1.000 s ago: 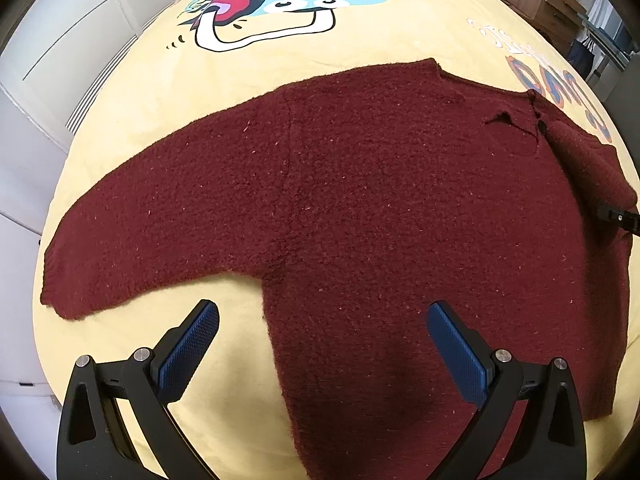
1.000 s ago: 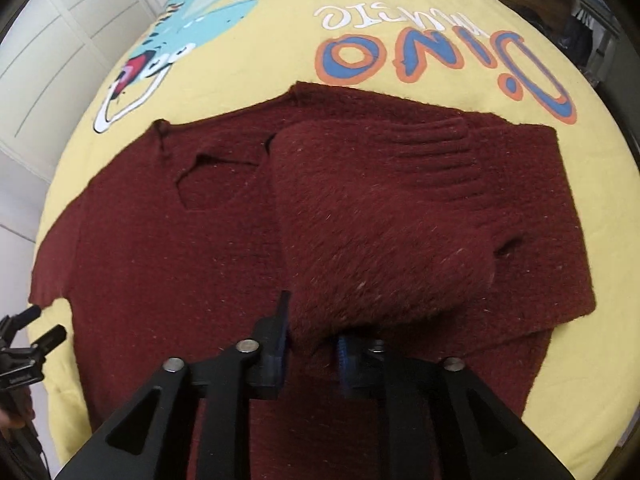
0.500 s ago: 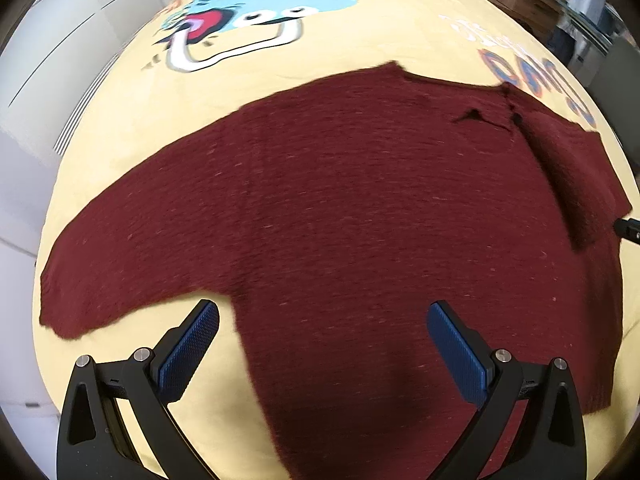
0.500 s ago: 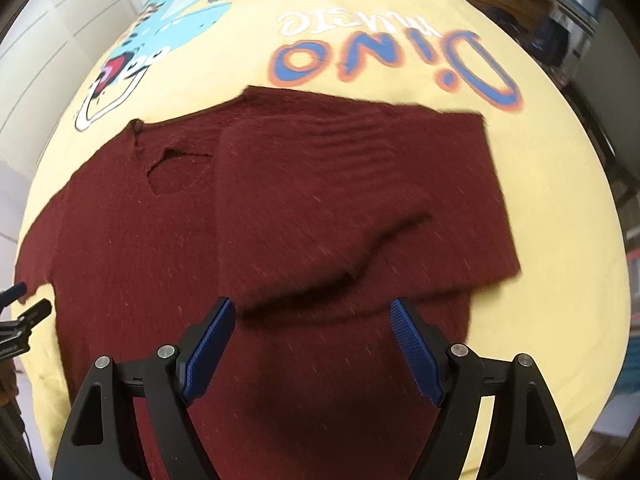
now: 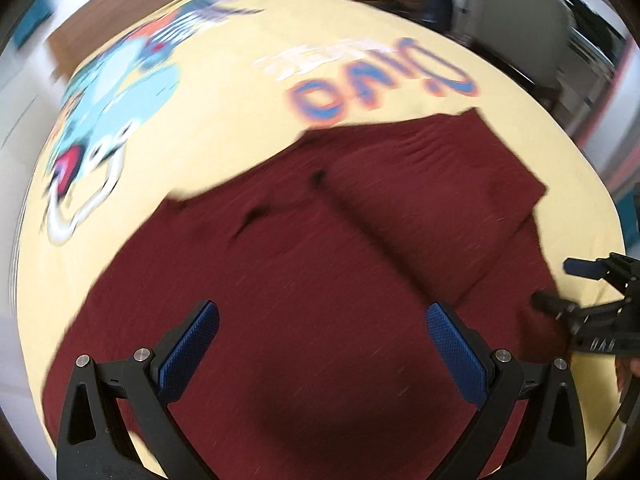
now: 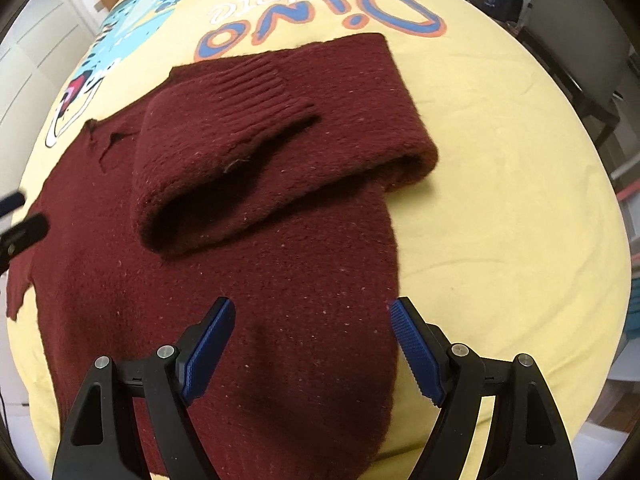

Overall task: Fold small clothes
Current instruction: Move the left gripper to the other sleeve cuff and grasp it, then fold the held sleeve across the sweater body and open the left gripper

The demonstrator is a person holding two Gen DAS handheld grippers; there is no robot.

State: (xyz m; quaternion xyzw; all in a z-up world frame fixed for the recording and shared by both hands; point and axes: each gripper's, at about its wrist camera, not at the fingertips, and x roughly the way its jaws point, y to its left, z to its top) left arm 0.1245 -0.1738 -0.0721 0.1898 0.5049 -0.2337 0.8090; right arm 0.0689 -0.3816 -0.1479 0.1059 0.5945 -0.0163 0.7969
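Dark red knitted sweater [image 6: 248, 264] was spread on yellow printed bedsheet [image 6: 500, 208], sleeve folded across. Left tongs [image 5: 320, 356], right tongs [image 6: 312, 348] were held agape, nothing gripped.

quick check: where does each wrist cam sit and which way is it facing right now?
Left wrist: on the left claw, looking steeply down at the maroon sweater on the yellow bedsheet; own blue pads wide apart, nothing between them; right claw enters at the right edge. Picture blurred.
Right wrist: on the right claw, looking down at the sweater's folded-over sleeve; own pads apart, jaws just opened, nothing between them; left claw shows at the left edge.
Shared: sweater, folded sleeve, "Dino" print.
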